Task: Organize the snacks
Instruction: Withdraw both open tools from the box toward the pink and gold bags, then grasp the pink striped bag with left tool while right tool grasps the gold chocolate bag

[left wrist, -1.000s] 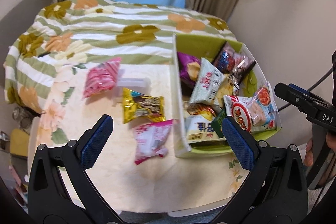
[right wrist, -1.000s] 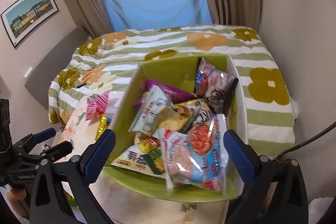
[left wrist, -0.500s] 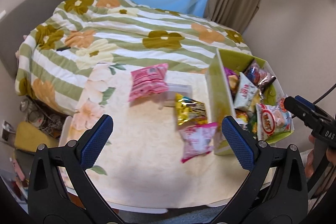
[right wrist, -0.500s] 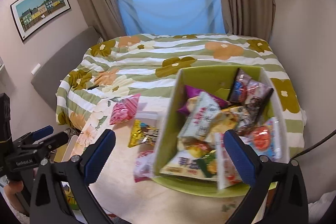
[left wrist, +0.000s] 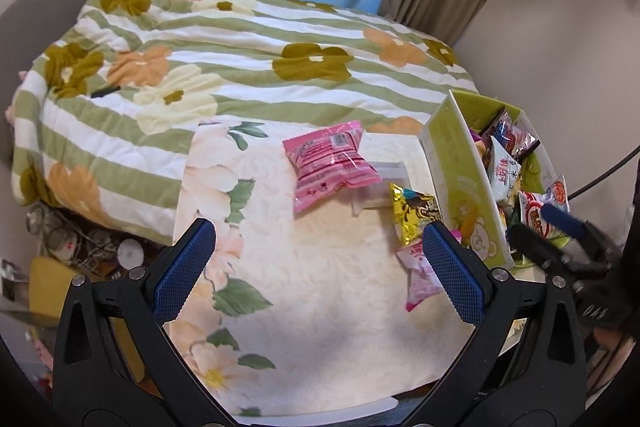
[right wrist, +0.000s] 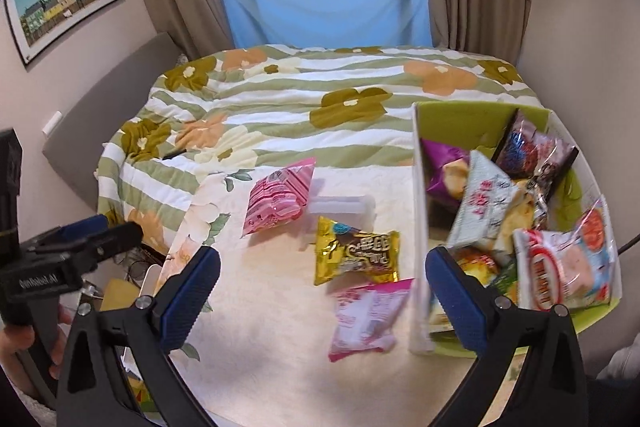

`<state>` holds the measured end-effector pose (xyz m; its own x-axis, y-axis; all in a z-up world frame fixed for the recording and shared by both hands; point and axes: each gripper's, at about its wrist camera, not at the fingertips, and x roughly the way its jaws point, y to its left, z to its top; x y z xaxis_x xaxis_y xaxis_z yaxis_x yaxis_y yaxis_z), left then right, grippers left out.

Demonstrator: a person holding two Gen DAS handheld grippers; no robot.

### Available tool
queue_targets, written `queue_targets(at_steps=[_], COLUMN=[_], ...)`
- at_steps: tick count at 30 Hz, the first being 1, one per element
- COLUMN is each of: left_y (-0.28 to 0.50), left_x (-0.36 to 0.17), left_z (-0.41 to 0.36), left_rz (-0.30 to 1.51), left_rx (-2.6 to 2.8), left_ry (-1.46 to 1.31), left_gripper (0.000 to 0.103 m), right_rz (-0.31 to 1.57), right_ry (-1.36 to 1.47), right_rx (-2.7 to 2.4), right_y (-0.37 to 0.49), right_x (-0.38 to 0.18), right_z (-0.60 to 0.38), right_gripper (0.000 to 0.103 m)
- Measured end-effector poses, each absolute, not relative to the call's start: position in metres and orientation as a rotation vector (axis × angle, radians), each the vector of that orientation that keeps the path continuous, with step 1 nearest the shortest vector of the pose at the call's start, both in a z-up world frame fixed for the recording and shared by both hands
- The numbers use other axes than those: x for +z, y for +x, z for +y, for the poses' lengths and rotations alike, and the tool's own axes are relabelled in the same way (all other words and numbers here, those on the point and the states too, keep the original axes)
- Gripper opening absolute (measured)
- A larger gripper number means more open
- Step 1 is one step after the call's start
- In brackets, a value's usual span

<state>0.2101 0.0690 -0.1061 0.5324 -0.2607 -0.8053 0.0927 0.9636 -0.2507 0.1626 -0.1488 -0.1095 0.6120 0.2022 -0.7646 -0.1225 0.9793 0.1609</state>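
Both grippers, left (left wrist: 318, 275) and right (right wrist: 322, 303), jaws wide apart and empty, three loose snack packets at frame centre on the worktop (right wrist: 280, 367) left of the green box (right wrist: 420, 227); yellow packet (right wrist: 357, 251) looks light, crinkly, slippery, so pinch its sealed edge.

A table (right wrist: 280, 379) with a cream cloth printed with flowers carries the things. On it lie a striped pink packet (right wrist: 278, 201), a yellow packet (right wrist: 356, 253) and a pale pink packet (right wrist: 366, 319), near each other. A small clear plastic piece (right wrist: 344, 205), perhaps a box, lies partly under the striped packet. A green box (right wrist: 420, 227) full of snacks stands at the right, just beside the pale pink packet. Behind the table is a bed with a flowered quilt (right wrist: 320, 99).
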Motion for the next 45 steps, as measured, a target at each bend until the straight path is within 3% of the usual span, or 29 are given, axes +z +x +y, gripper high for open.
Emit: queue_targets(at_steps=[12,34,38,45], left_y=[0.285,0.417,0.419,0.415], left_x=[-0.155,-0.276,-0.292,-0.294], left_z=[0.087,0.018,0.017,0.024], left_rz=[1.106,1.376,1.413,1.408], left_rx=[-0.333,-0.336,-0.35,-0.403], left_ry=[-0.25,-0.303,-0.296,-0.311], left_gripper=[0.102,0.102,0.082,0.076], right_rz=[0.966,1.022,1.019,1.07], right_ry=[0.057,-0.165,-0.202,-0.22], right_rx=[-0.016,-0.177,-0.203,-0.214], right_y=[0.187,0.238,0.244,0.26], right_x=[-0.16,-0.241,-0.248,-0.264], right_z=[-0.099,-0.084,-0.085,-0.088], right_gripper=[0.102,0.102,0.102,0.09])
